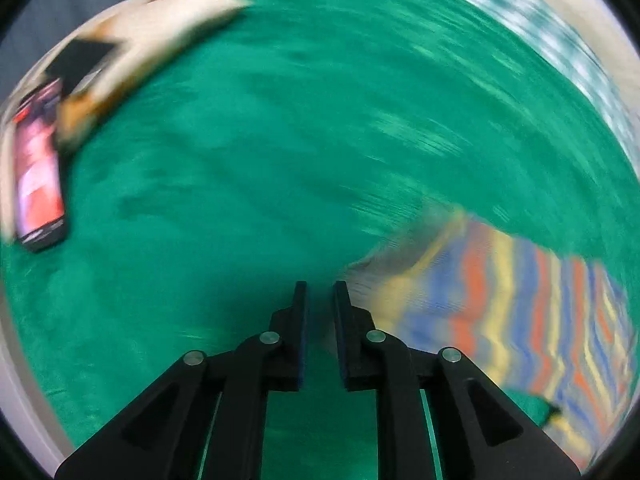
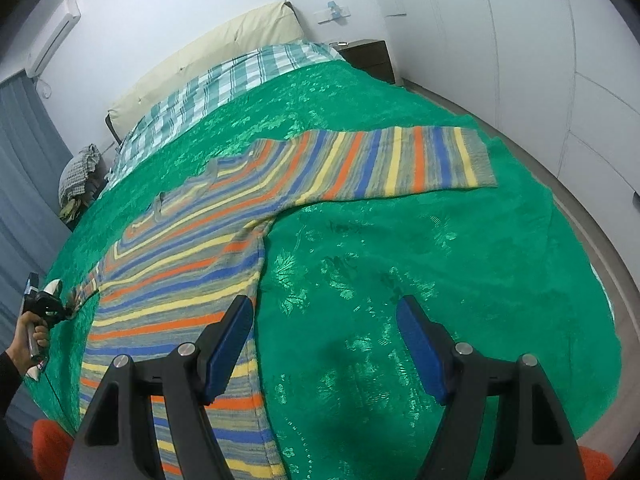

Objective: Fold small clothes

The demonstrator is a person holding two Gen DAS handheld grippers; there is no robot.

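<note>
- Striped sweater [image 2: 192, 276]: lies flat on the green bedspread [image 2: 400, 280] of the bed, one sleeve [image 2: 384, 164] stretched out sideways toward the bed edge.
- Right tongs [image 2: 326, 344]: wide open, holding nothing, above the bedspread just beside the sweater's side edge.
- Left tongs [image 1: 320, 300]: nearly closed, a narrow gap between the fingers; that view is motion-blurred. In the right wrist view they [image 2: 66, 308] sit at the tip of the other sleeve; whether they grip it cannot be told.
- Phone [image 1: 38, 168]: on the bedspread, well apart from the sweater.
</note>
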